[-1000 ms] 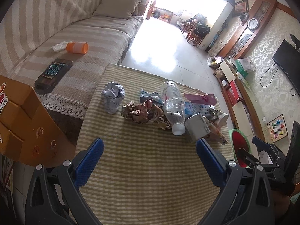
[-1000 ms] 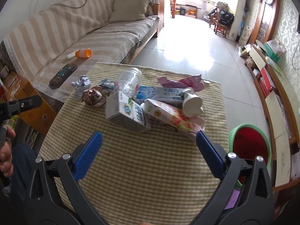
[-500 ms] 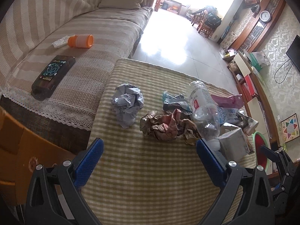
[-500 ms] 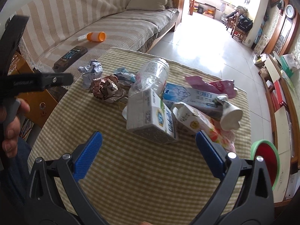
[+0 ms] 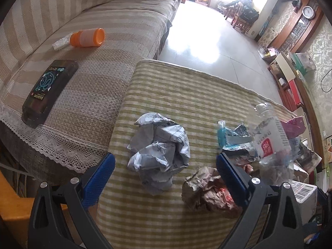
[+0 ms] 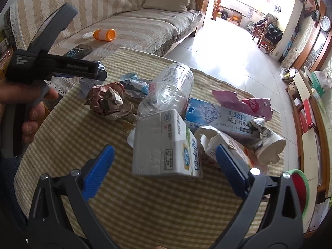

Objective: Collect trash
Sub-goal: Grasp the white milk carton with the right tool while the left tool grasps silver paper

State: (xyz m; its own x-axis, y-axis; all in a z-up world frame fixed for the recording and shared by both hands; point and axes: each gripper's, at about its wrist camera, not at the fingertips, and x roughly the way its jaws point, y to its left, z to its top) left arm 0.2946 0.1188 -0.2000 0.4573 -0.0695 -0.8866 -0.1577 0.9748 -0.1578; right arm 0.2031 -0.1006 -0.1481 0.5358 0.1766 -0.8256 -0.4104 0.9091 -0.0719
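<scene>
A: Trash sits heaped on the checked surface [image 6: 68, 145] beside the striped sofa [image 6: 132, 22]. Where is each piece relative to the clear plastic bottle [image 6: 166, 91]?

B: The bottle lies on its side in the middle of the heap. Just left of it is a brown crumpled paper wad [image 6: 108, 101], and left of that again a grey crumpled newspaper ball [image 5: 159, 151]. Against the bottle's near end lies a white milk carton [image 6: 164, 145]. Right of the bottle lies a blue toothpaste box [image 6: 217, 114], with a torn pink wrapper [image 6: 242, 101] behind it and a crushed paper cup [image 6: 267, 145] at its right end. A teal foil wrapper [image 5: 228, 137] lies behind the bottle.

A: And the left gripper [image 5: 166, 170]?

B: Its jaws are wide apart and closing. The newspaper ball lies between them, touched by neither blue pad. The right pad overlaps the brown wad in that view.

A: The right gripper [image 6: 164, 161]?

B: Also wide and closing, with the milk carton between its jaws and clear of both pads. From this camera the left gripper shows at the left edge, held by a hand [image 6: 20, 108] above the newspaper ball.

A: Anything else?

B: A red bin with a green rim [image 6: 300, 186] stands past the surface's right edge. An orange cup [image 5: 87, 37] and a dark box [image 5: 49, 91] lie on the sofa.
</scene>
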